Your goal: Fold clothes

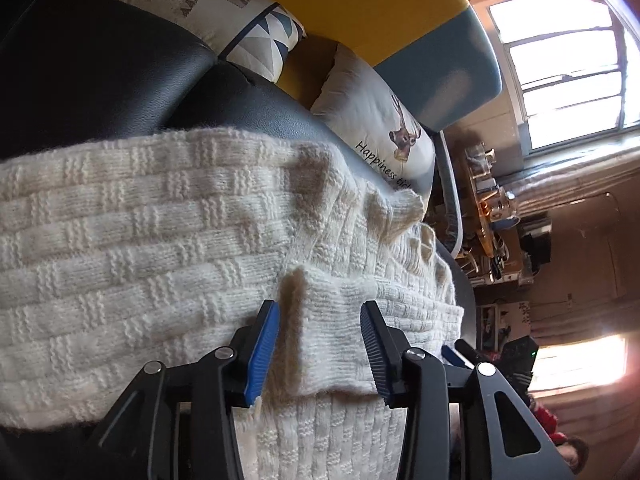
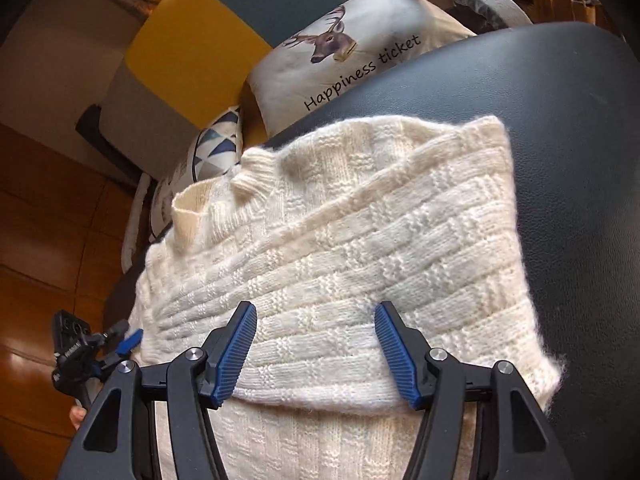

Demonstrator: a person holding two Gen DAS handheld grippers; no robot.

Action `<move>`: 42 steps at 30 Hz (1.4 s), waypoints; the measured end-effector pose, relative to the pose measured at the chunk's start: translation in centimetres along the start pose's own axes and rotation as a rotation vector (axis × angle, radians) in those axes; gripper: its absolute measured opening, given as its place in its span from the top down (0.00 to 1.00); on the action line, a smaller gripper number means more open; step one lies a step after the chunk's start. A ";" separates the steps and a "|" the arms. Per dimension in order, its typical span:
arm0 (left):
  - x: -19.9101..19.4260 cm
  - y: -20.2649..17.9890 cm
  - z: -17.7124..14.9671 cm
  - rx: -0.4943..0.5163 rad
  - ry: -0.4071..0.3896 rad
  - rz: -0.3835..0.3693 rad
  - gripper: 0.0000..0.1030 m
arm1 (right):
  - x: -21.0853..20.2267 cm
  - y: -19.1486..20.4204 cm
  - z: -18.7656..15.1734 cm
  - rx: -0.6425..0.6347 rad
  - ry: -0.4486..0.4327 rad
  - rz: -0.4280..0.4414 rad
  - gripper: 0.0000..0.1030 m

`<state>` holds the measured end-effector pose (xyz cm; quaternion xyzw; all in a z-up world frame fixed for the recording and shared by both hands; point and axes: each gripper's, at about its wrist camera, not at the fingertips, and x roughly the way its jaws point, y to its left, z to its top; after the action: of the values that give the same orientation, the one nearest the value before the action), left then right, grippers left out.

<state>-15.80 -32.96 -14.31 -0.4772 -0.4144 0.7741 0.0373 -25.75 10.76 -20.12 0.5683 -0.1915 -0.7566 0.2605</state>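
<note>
A cream basket-weave knitted sweater [image 1: 160, 240] is seen spread over a black leather seat [image 1: 100, 68], filling the centre and left of the left wrist view; a folded layer with a ribbed edge [image 1: 340, 344] is laid across the lower middle of the frame, over the knit beneath it. The left gripper [image 1: 320, 344] is held at the bottom centre, its blue-padded fingers [image 1: 262, 352] spread wide on either side of that ribbed fold; nothing is clamped between them.

In the right wrist view the sweater [image 2: 360, 240] is shown folded into a broad band across the centre, its ribbed collar [image 2: 248, 168] bunched at the upper left of the knit and its right edge lying on the black seat [image 2: 580, 160]. The right gripper [image 2: 316, 348] is parted at the bottom centre, the fold's lower edge lying between the fingers [image 2: 234, 352] ungripped. The left gripper [image 2: 120, 344] is also visible at the lower left edge, just beside the sweater's left end.

A deer-print cushion [image 2: 360, 48] lettered "Happiness ticket" is propped behind the seat at the top centre; a triangle-patterned cushion [image 2: 218, 144] is wedged to its left.
</note>
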 end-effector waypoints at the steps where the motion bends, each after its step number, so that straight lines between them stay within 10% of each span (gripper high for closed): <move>1: 0.5 -0.4 -0.1 0.022 0.003 0.027 0.59 | -0.2 0.0 0.0 -0.001 -0.005 0.000 0.39; 2: 0.9 -0.8 -0.2 0.044 -0.004 0.056 0.60 | -0.4 0.0 0.1 -0.002 -0.010 -0.001 0.39; 4: 1.3 -1.5 -0.3 0.076 -0.025 0.095 0.93 | -1.0 0.0 0.2 -0.005 -0.025 -0.015 0.39; 8: 0.0 -2.9 0.3 0.095 -0.109 0.073 0.94 | -2.6 -0.8 0.5 0.008 -0.085 -0.021 0.39; 12: 1.6 -3.0 0.8 0.138 -0.081 0.205 0.94 | -2.5 -2.9 0.6 0.070 -0.078 -0.062 0.39; 33: 1.0 -5.1 1.5 0.147 -0.129 0.161 0.93 | -4.7 -9.5 -5.7 0.455 -0.183 0.361 0.37; 38: 0.4 -5.9 1.6 0.181 -0.154 0.174 0.93 | -6.8 -8.8 -5.4 0.472 -0.478 0.280 0.37; 42: 2.7 -5.1 1.1 0.230 -0.097 0.294 0.93 | -5.5 -9.4 -6.4 0.498 -0.408 0.198 0.40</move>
<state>-19.87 -29.10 -12.56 -0.4874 -0.2503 0.8355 -0.0419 -20.04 21.61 -23.24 0.4299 -0.4730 -0.7558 0.1421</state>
